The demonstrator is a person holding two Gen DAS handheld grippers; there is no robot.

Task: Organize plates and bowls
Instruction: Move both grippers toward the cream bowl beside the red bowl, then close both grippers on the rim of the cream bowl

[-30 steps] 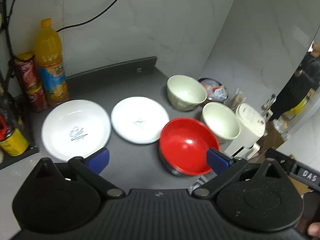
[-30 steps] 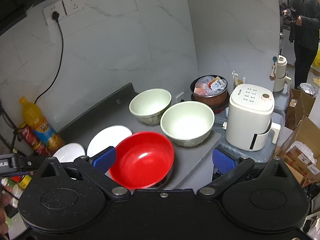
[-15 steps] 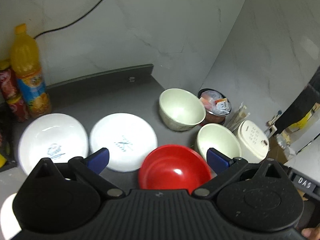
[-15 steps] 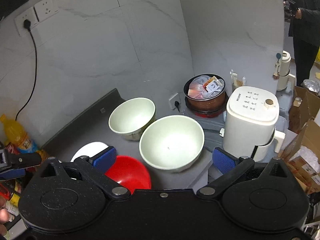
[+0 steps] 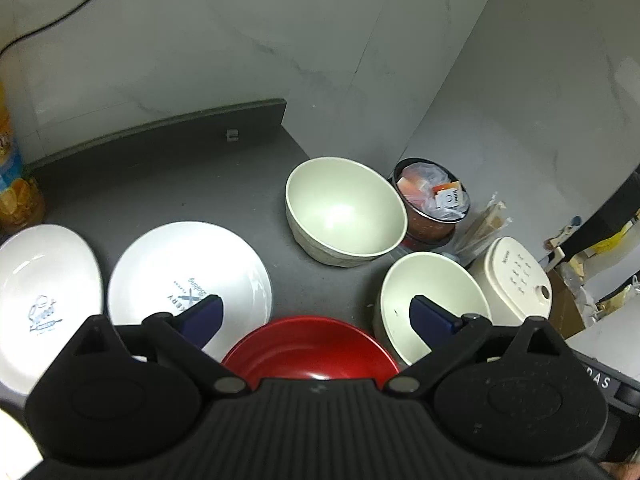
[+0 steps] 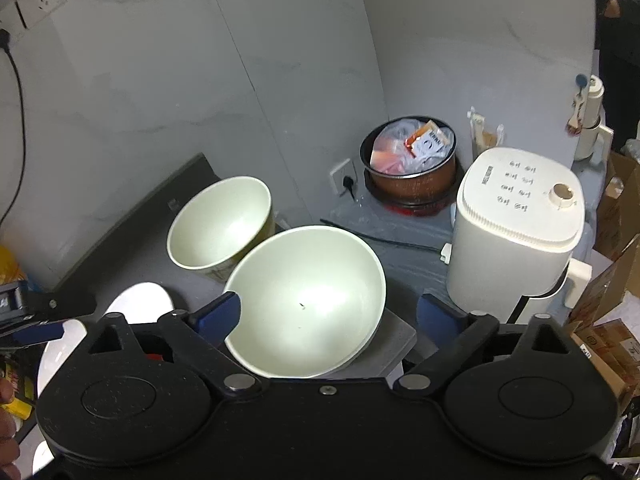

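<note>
Left view, left to right: two plates (image 5: 188, 280) lower left, red bowl (image 5: 310, 346) bottom centre, near cream bowl (image 5: 430, 300) lower right, far cream bowl (image 5: 344, 210) centre. Our left gripper (image 5: 314, 314) stands wide, holding nothing, red bowl just below its gap.

Right view: our right gripper (image 6: 328, 314) is wide but closing, gripping nothing; near cream bowl (image 6: 306, 300) sits between its fingers, left pad (image 6: 218, 314) over the rim. We judge the right hand nearer this bowl.
</note>
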